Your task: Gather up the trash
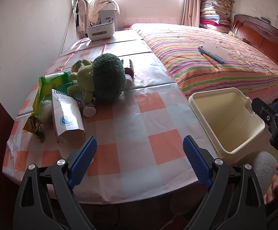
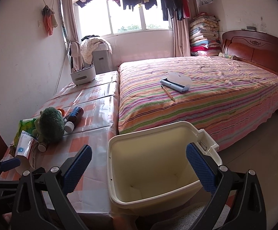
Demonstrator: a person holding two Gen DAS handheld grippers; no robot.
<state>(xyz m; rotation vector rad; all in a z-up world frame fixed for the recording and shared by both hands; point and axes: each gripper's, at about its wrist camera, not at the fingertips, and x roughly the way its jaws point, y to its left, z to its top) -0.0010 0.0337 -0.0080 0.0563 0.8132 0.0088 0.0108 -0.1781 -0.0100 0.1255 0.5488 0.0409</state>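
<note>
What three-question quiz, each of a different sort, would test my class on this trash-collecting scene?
1. True or false: the bin already holds trash.
2. Which lies on the bed? A) pencil B) plush toy C) bottle
3. Fill in: both the left gripper and right gripper are ____.

Key: 1 false, it looks empty. 2 A. 3 open.

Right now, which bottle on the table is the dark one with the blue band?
The brown bottle lying on its side right of the broccoli plush, nearest the bed; the other bottles are half hidden.
</note>
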